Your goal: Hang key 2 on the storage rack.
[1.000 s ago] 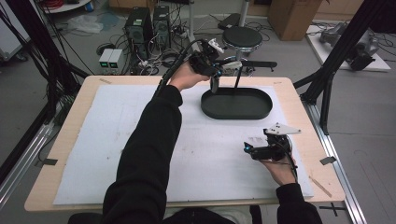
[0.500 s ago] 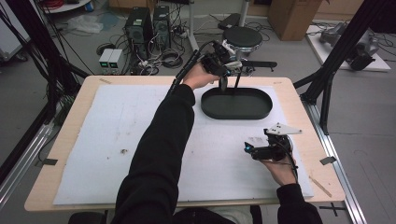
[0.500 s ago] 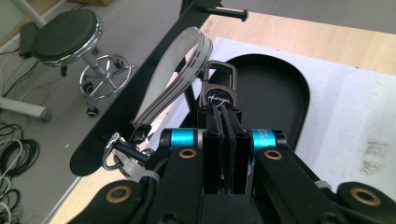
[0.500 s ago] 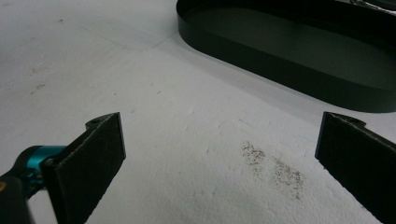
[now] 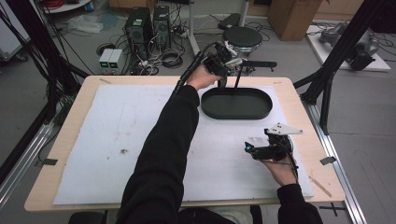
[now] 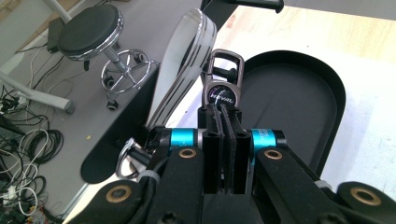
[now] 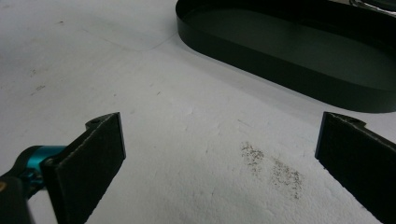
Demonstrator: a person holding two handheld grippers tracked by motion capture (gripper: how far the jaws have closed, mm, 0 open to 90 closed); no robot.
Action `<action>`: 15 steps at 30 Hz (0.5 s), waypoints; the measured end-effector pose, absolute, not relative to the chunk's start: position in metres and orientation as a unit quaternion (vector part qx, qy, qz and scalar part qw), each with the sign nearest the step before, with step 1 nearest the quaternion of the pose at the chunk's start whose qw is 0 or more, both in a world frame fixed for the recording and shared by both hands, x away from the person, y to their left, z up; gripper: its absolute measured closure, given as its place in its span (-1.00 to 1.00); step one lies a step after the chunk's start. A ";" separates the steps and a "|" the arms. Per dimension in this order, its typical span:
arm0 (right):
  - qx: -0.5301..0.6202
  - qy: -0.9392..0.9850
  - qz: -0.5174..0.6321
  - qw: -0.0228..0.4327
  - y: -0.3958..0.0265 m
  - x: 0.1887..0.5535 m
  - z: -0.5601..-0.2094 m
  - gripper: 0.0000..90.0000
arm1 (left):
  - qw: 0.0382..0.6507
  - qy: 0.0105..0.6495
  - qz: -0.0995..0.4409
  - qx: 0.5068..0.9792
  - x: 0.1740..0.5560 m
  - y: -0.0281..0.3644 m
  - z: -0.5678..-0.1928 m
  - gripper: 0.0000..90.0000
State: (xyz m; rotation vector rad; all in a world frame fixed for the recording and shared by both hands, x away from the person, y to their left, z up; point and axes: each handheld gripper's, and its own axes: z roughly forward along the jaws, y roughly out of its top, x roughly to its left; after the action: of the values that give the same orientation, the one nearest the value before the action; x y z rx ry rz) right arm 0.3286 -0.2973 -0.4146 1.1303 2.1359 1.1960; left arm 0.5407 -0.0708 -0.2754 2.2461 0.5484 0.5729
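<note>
My left gripper (image 5: 224, 60) is held up at the table's far edge, beside the thin post (image 5: 238, 77) of a black stand with a horizontal bar (image 5: 259, 64). In the left gripper view its jaws are shut on a small metal clasp (image 6: 223, 88) that has a round dark emblem and a rectangular loop. A shiny curved silver strip (image 6: 184, 60) and a key ring (image 6: 123, 158) sit just left of the clasp. Below lies the black oval tray (image 5: 236, 103) (image 6: 289, 102). My right gripper (image 5: 250, 145) (image 7: 219, 140) rests low on the white mat, open wide, holding nothing, with the tray (image 7: 289, 46) ahead of it.
A white mat (image 5: 116, 140) covers most of the wooden table. Dark specks (image 7: 271, 168) mark the mat between the right jaws. A stool (image 5: 243, 36), computer towers (image 5: 144, 18), cables and a cardboard box (image 5: 292, 14) stand on the floor beyond. Black frame legs (image 5: 327, 84) rise at the right.
My left gripper has moved to the right along the far edge, up to the stand's post over the tray's back rim. The right gripper has stayed where it was.
</note>
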 end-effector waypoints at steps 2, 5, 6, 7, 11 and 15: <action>0.408 0.773 0.432 0.221 -0.297 0.329 -0.415 -0.98 | 0.367 0.217 0.227 0.876 0.541 -0.072 -0.277 0.93; 0.407 0.774 0.432 0.220 -0.297 0.329 -0.415 -0.98 | 0.368 0.220 0.227 0.874 0.543 -0.072 -0.279 0.93; 0.407 0.774 0.433 0.221 -0.297 0.329 -0.415 -0.98 | 0.367 0.220 0.231 0.874 0.544 -0.073 -0.279 0.93; 0.408 0.773 0.432 0.220 -0.297 0.329 -0.415 -0.98 | 0.367 0.222 0.232 0.873 0.544 -0.073 -0.280 0.93; 0.407 0.774 0.431 0.222 -0.297 0.330 -0.415 -0.98 | 0.353 0.222 0.255 0.872 0.542 -0.081 -0.284 0.92; 0.406 0.775 0.431 0.221 -0.296 0.330 -0.415 -0.98 | 0.352 0.226 0.264 0.869 0.542 -0.085 -0.286 0.92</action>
State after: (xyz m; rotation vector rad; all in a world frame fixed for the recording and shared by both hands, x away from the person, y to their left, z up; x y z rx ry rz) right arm 0.3296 -0.2961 -0.4153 1.1215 2.1420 1.1920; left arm 0.5421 -0.0848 -0.2856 2.2499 0.5849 0.6821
